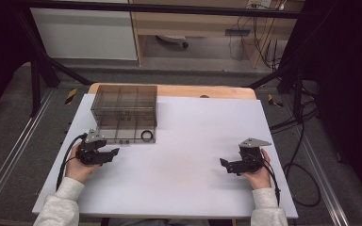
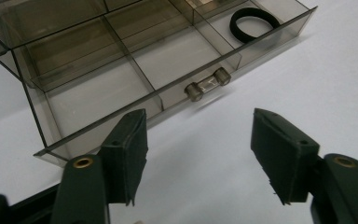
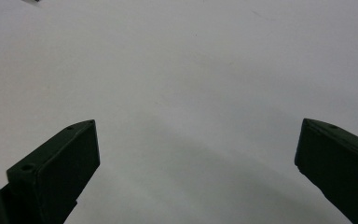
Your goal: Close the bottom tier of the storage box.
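Handle [image 2: 208, 84] of the smoky organiser drawer [image 2: 121, 70] is what this moment turns on: a small clear bar on two stubby posts, fixed to the drawer's front wall, sitting just beyond the left gripper [image 2: 198, 154] and a touch far of the gap between its pads. Jaws there stand apart with nothing between them, only white table [image 2: 261, 93] beneath. In the left gripper view the bar's long axis runs along the front wall, slanting up to the right, roughly crosswise to the jaws' reach. From above, the clear box [image 1: 125, 113] sits at the far left of the table, its drawer drawn toward the near side, a black ring [image 1: 146, 135] in the right front compartment. Left gripper [image 1: 104, 155] is just beside that front wall; right gripper [image 1: 232, 165], jaws wide over bare table, is well apart on the right. Left hand is clearly the nearer one, so I'd judge a short advance puts the pads either side of the bar.
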Demonstrator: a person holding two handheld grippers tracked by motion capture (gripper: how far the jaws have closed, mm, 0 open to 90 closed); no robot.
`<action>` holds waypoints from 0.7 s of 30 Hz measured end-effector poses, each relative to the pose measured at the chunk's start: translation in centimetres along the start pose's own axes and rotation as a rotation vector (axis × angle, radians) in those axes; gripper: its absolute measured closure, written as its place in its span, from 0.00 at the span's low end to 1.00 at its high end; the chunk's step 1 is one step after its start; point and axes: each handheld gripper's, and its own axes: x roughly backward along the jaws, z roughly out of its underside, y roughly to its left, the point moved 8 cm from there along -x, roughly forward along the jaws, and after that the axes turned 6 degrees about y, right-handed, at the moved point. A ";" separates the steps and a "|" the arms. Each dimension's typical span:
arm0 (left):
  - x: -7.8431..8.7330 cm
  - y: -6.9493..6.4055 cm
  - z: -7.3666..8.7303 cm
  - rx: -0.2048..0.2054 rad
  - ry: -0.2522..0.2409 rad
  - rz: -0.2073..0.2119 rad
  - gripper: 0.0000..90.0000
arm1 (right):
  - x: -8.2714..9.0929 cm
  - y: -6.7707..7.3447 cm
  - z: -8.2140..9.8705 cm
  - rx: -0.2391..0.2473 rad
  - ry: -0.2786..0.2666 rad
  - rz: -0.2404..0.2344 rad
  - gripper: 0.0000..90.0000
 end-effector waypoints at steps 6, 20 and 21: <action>-0.6 0.1 -0.2 -0.003 0.001 -0.020 0.51 | 0.0 0.0 0.0 0.000 0.000 0.001 0.01; -2.0 0.3 -0.2 0.030 0.001 -0.029 0.75 | -0.1 0.0 0.0 0.004 -0.001 -0.001 0.01; -2.0 0.2 -0.2 0.032 -0.002 -0.022 0.78 | -0.1 0.0 0.0 0.004 -0.001 -0.001 0.01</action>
